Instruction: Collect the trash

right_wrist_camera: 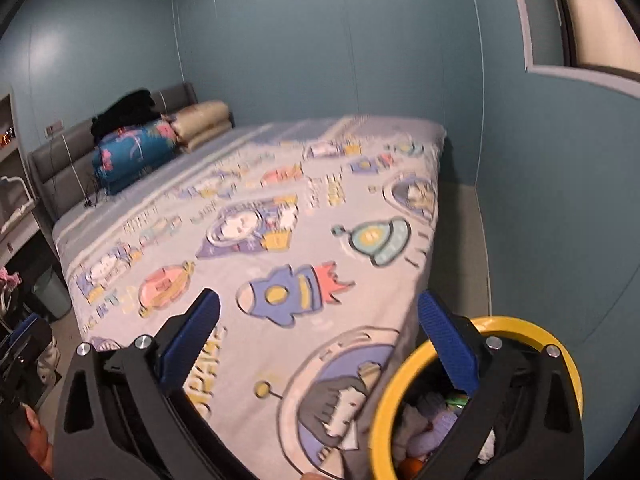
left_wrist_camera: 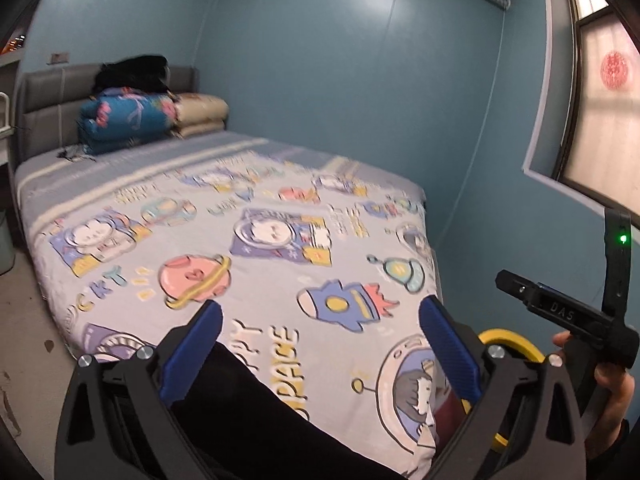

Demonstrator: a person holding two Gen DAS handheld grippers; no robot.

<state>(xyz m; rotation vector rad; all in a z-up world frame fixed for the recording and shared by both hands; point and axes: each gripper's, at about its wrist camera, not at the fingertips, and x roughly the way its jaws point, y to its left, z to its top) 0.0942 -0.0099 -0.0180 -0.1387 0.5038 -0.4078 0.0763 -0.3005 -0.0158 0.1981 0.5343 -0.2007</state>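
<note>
A yellow-rimmed trash bin (right_wrist_camera: 404, 384) stands at the foot corner of the bed, under my right gripper's right finger; crumpled paper and wrappers (right_wrist_camera: 424, 420) lie inside it. Its rim also shows in the left wrist view (left_wrist_camera: 512, 340). My right gripper (right_wrist_camera: 320, 312) is open and empty above the bed's end. My left gripper (left_wrist_camera: 320, 320) is open and empty over the bedspread; a dark sleeve or cloth (left_wrist_camera: 248, 400) lies between its fingers near the base. The right gripper's body (left_wrist_camera: 568, 316) shows at the right of the left wrist view.
A bed with a space-cartoon bedspread (left_wrist_camera: 240, 240) fills the view. Folded quilts (left_wrist_camera: 132, 120) and a black garment (left_wrist_camera: 132, 72) lie by the grey headboard. Blue walls and a window (left_wrist_camera: 600, 100) are to the right. A grey-green bin (right_wrist_camera: 52, 292) stands left of the bed.
</note>
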